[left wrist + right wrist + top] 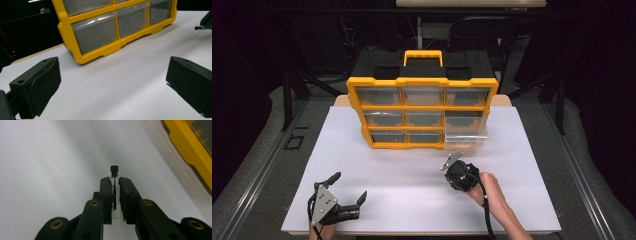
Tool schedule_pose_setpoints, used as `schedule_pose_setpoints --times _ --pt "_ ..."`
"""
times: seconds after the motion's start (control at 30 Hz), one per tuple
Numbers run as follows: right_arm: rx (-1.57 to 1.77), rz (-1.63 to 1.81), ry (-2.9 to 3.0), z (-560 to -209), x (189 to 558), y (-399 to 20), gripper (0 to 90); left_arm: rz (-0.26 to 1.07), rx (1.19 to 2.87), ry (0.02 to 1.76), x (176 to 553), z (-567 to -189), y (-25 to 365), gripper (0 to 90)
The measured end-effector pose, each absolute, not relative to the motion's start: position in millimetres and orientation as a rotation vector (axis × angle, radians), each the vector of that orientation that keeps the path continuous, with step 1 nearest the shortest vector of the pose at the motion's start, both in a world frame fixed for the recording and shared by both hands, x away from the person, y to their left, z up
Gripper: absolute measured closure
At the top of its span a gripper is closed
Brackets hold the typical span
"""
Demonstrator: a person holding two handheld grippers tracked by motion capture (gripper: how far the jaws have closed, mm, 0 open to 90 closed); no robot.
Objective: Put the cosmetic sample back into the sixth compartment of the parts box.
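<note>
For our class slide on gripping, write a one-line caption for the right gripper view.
The right gripper clamps a small clear black-capped vial above the white table, the yellow organizer at the upper right.

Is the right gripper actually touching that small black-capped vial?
Touching: the right gripper view shows the right gripper with both jaws pressed against the vial, no gap.

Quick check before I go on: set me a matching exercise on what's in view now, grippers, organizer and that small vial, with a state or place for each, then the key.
Things:
1. left gripper
2. right gripper
3. small clear vial
4. bottom-right drawer of the yellow organizer

States:
A. pulled out over the white table
B. clamped between two jaws, black cap sticking out past the tips
C. jaws wide apart, nothing between them
D. shut on a small item

Pairs: 1-C, 2-D, 3-B, 4-A
</note>
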State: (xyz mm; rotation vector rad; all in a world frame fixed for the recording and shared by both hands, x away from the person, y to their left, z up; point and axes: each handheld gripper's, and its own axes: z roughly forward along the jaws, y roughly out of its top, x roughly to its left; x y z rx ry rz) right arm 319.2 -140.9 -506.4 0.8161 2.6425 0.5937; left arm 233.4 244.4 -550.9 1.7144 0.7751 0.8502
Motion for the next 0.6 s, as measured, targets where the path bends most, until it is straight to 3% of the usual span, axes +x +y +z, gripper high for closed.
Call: schedule_pose_setpoints --times 0.6 --pt "0.924 0.572 2.587 -494 319 -183 80.9 0.858 1.712 0.776 232 -550 246 0.0"
